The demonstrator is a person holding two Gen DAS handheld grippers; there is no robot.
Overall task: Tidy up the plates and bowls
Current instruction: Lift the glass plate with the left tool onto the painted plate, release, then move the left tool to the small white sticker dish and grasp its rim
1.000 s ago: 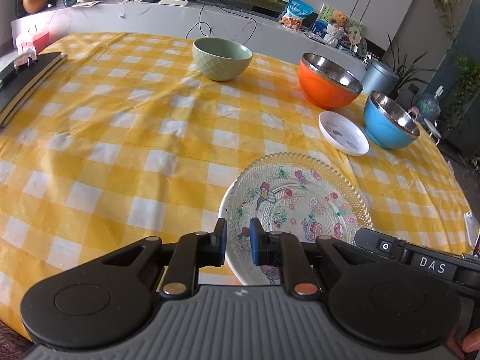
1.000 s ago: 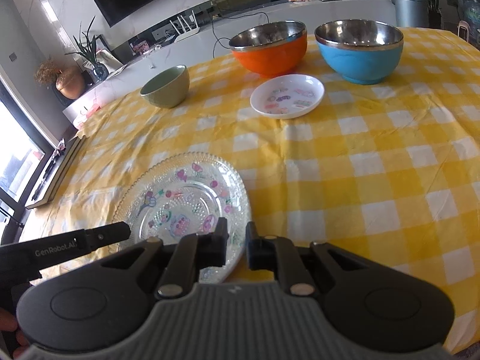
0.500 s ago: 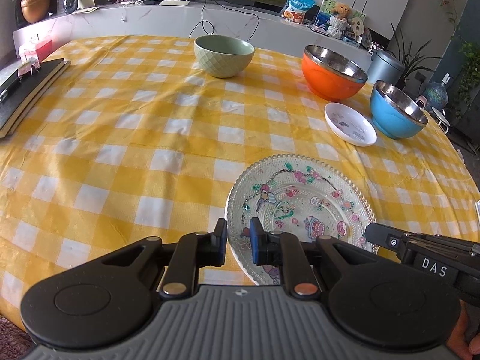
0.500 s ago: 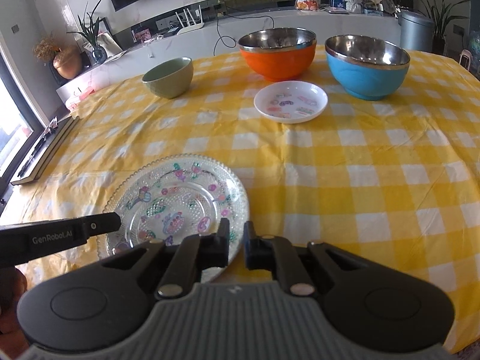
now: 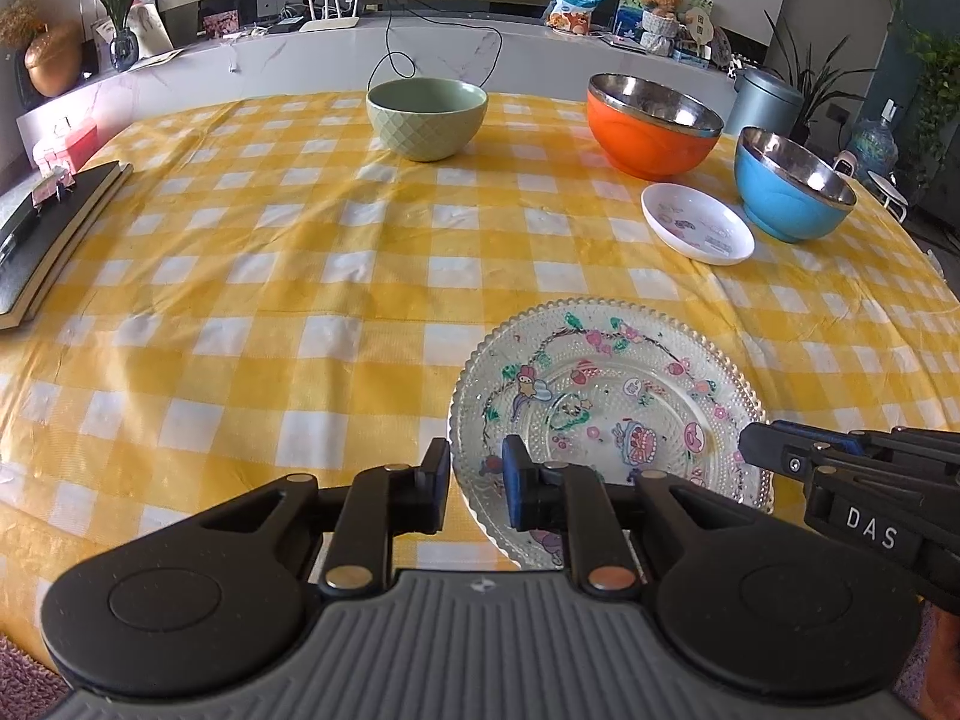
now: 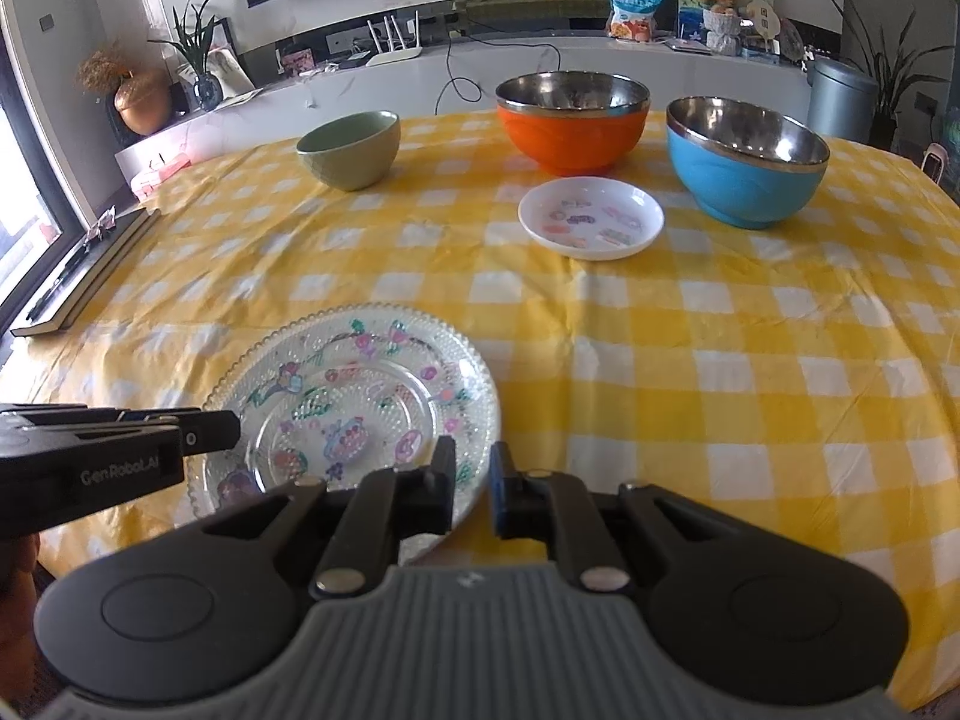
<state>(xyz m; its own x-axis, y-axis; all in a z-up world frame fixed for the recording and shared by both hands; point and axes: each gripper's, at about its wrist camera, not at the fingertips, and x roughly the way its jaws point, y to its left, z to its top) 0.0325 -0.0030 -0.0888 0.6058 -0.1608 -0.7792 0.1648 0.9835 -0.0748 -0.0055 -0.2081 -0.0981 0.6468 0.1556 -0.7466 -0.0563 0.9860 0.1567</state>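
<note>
On right gripper (image 5: 756,450) "DAS", on left gripper (image 6: 231,429) "GenRoboLAI", beside glass plate (image 6: 360,396)

Bright daylight in both my wrist views, strongest from the window (image 6: 24,222) at far left, which is blown out. Shadows on the tablecloth (image 5: 270,276) are soft and faint. Steel insides of the orange bowl (image 6: 573,120) and blue bowl (image 6: 747,159) show glare. Focus is sharp mid-frame. Heavy fisheye bend at the edges, black vignette in the corners.
</note>
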